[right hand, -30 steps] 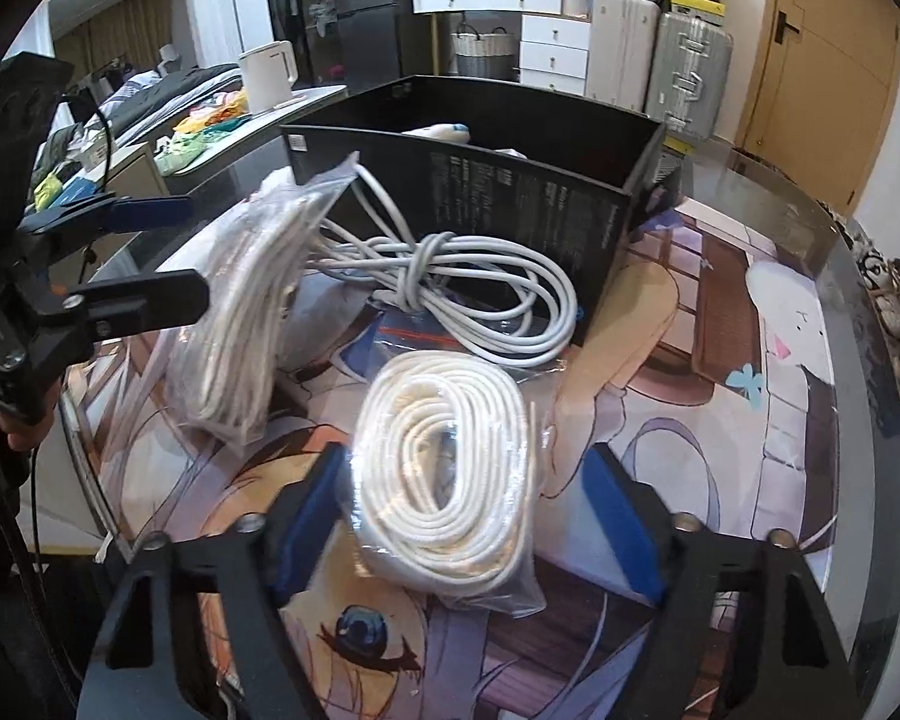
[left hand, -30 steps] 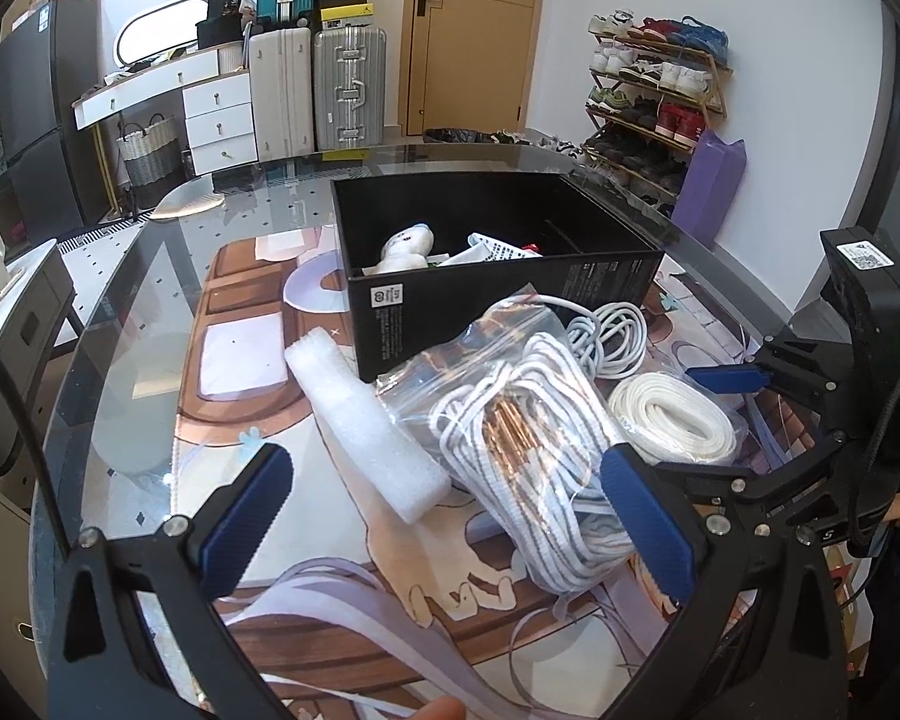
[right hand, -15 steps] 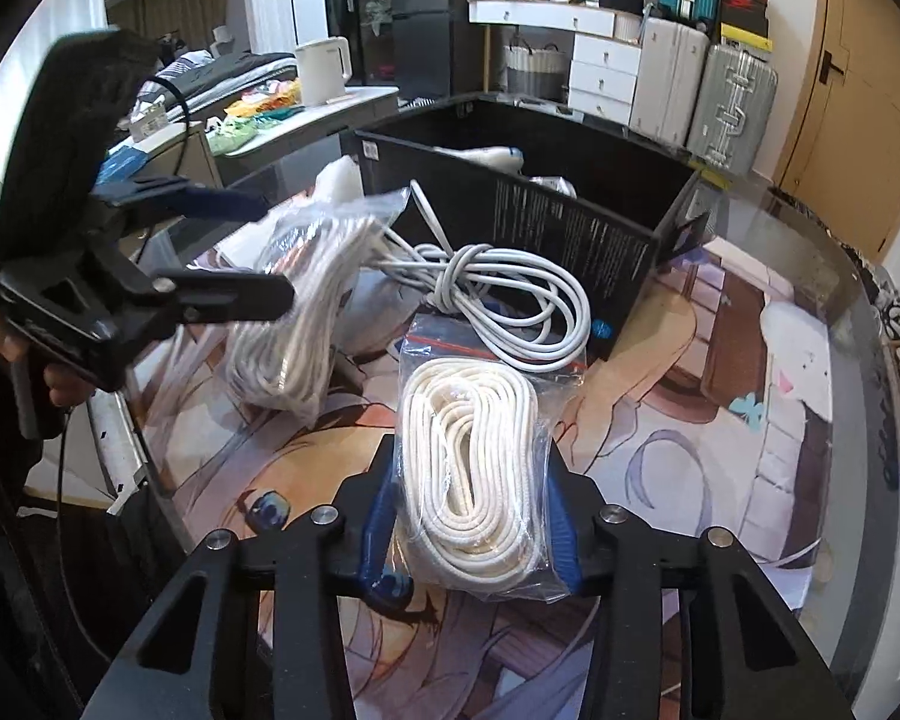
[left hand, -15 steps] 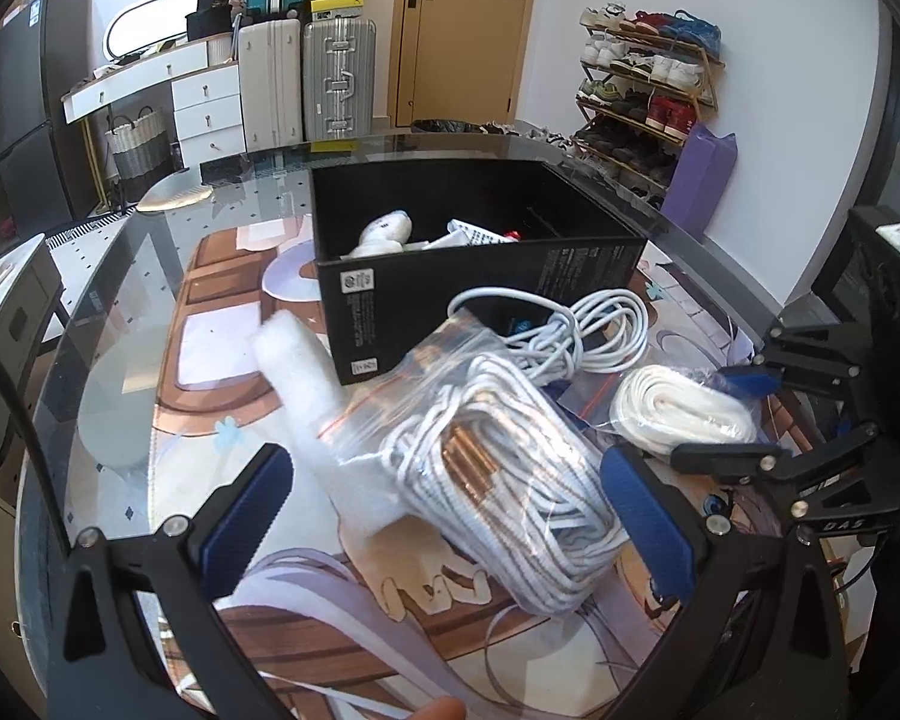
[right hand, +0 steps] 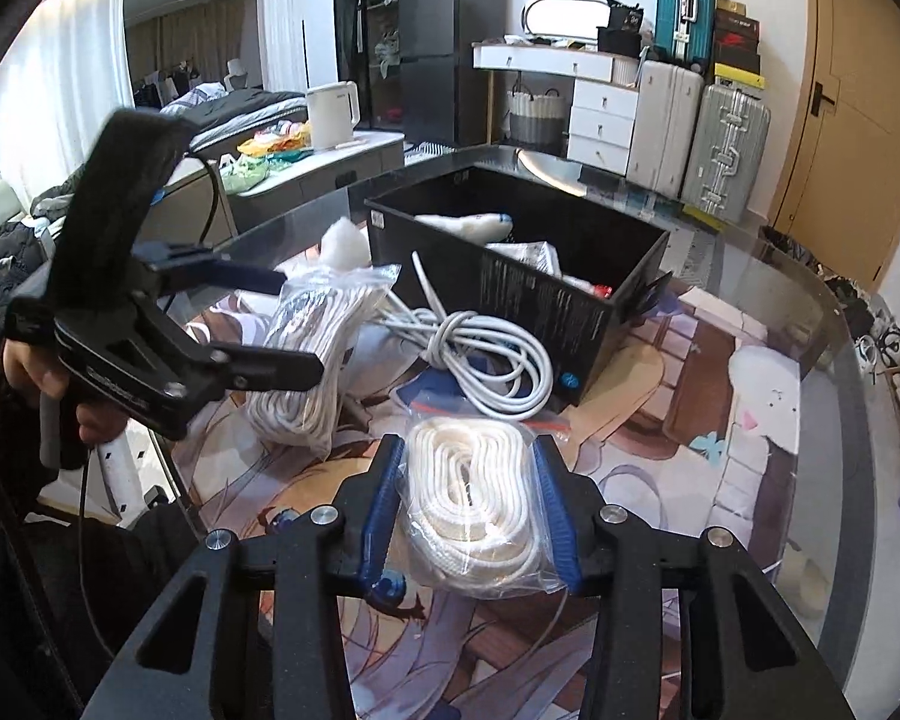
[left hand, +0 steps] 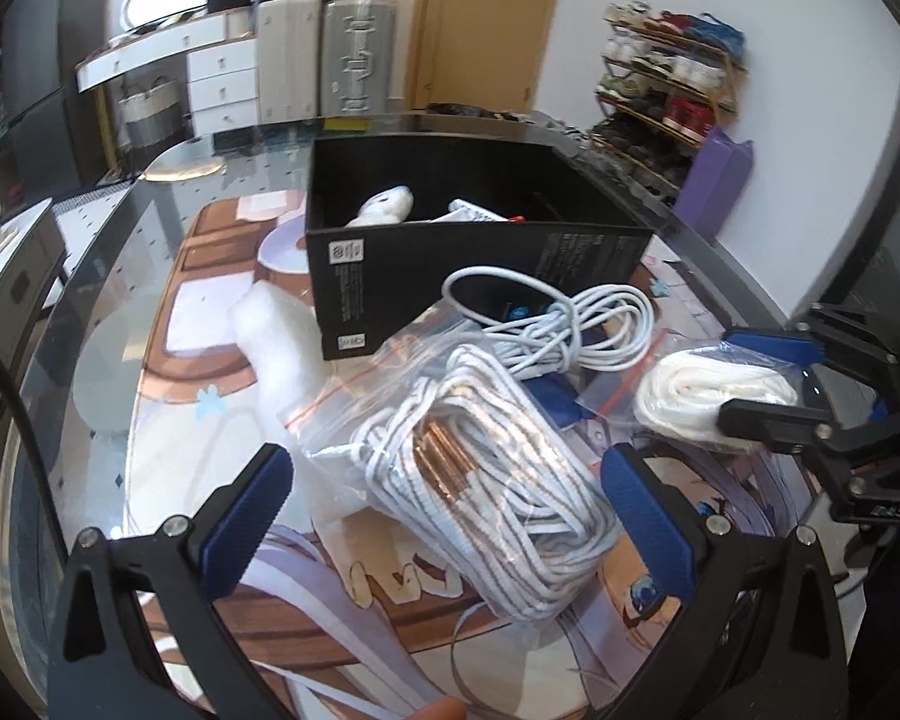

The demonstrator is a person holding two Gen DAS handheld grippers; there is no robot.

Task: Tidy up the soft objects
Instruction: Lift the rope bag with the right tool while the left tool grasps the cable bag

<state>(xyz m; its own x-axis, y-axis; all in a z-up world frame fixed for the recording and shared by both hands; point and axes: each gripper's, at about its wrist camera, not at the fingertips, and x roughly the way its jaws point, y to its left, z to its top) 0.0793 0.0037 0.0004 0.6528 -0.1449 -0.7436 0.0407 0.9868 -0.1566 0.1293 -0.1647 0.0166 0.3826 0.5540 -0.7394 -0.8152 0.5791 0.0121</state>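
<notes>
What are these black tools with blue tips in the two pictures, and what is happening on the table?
There is no robot here. A person holds one hand tool in each hand, and each tool has two jaws and a camera looking forward along them.

In the left tool's picture, the left gripper is open around a clear plastic bag of white striped cords, without squeezing it.

In the right tool's picture, the right gripper is shut on a clear bag of coiled white rope.

Also on the glass table with a cartoon mat are a loose white cable, a white foam piece and an open black cardboard box with some items inside.
</notes>
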